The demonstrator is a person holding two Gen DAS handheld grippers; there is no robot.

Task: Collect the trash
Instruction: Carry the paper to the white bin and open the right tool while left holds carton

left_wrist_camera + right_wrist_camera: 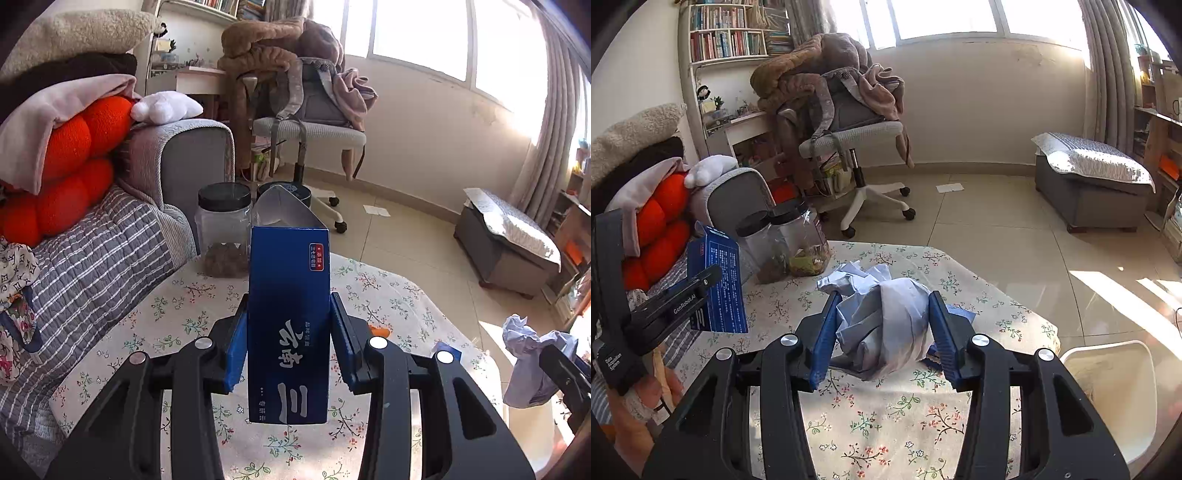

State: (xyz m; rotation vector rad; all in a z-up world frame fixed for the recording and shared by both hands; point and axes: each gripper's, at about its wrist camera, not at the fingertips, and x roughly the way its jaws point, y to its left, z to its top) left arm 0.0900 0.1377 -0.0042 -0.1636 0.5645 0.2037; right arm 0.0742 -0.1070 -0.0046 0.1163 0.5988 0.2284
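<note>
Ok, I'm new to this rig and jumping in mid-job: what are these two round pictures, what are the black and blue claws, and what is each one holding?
Each picture comes from a fisheye camera mounted on a hand-held gripper, looking forward along its two blue-padded fingers. A person carries one in each hand; no robot arm is involved.

The left wrist view shows the left gripper clamped on an open blue carton, lifted above the floral tablecloth. The right wrist view shows the right gripper closed on a crumpled ball of pale blue paper.

At the table's far edge stand two clear jars with black lids. A white bin sits at lower right in the right view, probably where the trash goes.
</note>
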